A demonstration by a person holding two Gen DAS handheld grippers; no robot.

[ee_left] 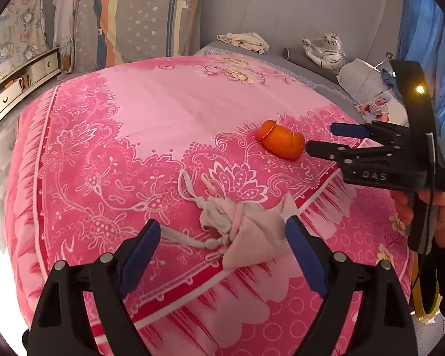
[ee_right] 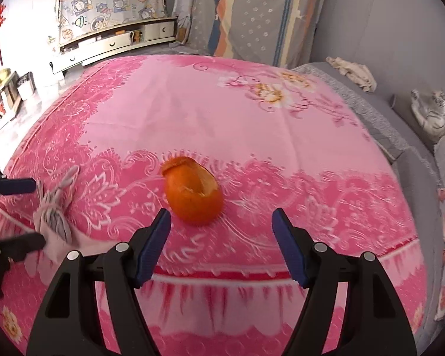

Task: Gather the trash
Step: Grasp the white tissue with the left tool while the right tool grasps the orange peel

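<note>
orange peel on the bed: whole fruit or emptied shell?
Emptied shell. The right wrist view shows the orange peel lying on the pink blanket with a torn opening facing up and a hollow inside, no fruit visible.

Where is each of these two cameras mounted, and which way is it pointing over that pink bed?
Left wrist view: sits on the left gripper, looking down at a crumpled face mask; the right gripper and the hand holding it show at right.
Right wrist view: sits on the right gripper, looking down at an orange peel; the left gripper shows at the left edge.
Both share the pink blanket, peel, mask and open grippers.
</note>
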